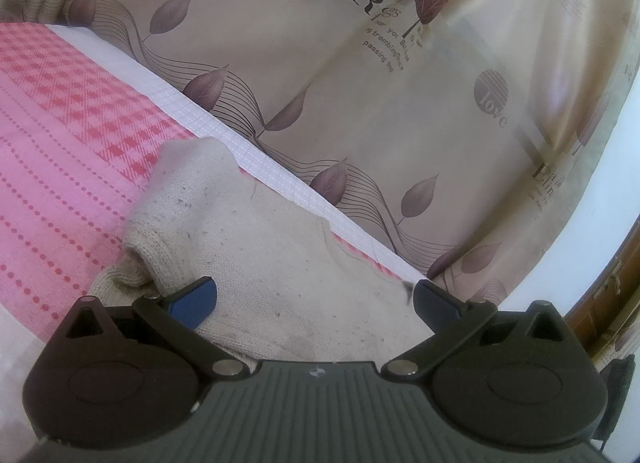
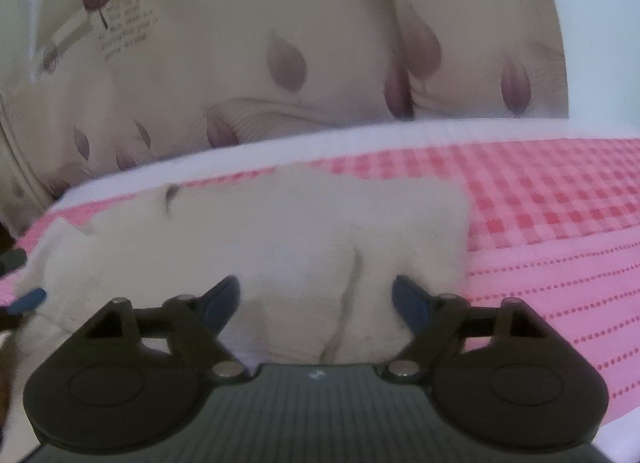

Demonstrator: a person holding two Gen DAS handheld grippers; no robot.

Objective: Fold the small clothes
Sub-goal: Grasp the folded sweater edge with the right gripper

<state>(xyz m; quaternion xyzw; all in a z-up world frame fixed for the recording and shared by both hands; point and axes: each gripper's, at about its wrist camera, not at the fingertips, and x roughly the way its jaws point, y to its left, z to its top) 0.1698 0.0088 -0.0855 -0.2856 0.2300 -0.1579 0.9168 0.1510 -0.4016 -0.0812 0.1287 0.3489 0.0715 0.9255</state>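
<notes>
Both grippers open over cream knit garment [image 1: 280, 263] on pink sheet [image 1: 60, 143].

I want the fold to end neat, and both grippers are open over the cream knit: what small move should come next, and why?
Probably lift the right gripper clear. Its jaws stand open with a ridge of the cream knit bunched between them, unpinched, so the fold on the pink bedcover looks laid down. The left gripper, also open, could then smooth that ridge.

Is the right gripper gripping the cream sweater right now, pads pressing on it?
Apart. In the right wrist view the right gripper stands open, and each blue pad is clear of the cream sweater lying between and beyond them; nothing is pinched.
</notes>
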